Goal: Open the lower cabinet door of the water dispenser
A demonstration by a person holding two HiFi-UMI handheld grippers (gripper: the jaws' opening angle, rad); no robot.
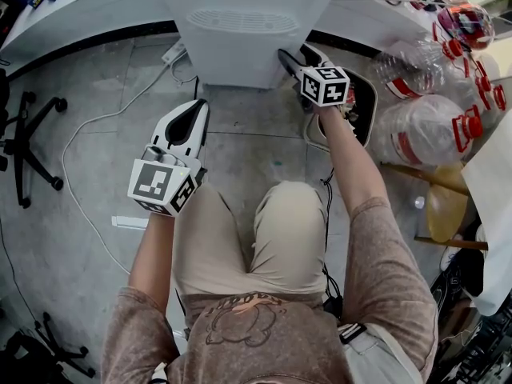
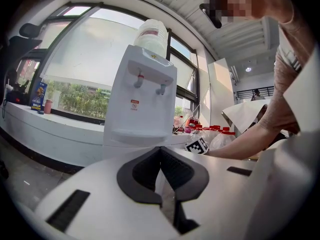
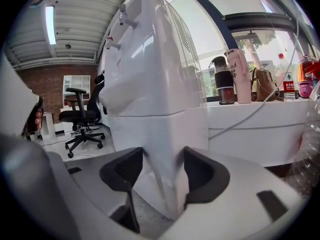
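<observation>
The white water dispenser stands on the floor in front of me, with its lower cabinet filling the right gripper view. My right gripper is at the cabinet's right front corner. Its jaws stand apart with that corner edge between the black pads; I cannot tell whether the pads touch it. My left gripper hangs back from the dispenser, over the floor to the left. In the left gripper view its pads meet at the tip, shut on nothing. The dispenser shows there with a bottle on top.
Several large empty water bottles lie to the right. A power strip with a white cable sits left of the dispenser. An office chair base stands at far left. A white counter runs behind.
</observation>
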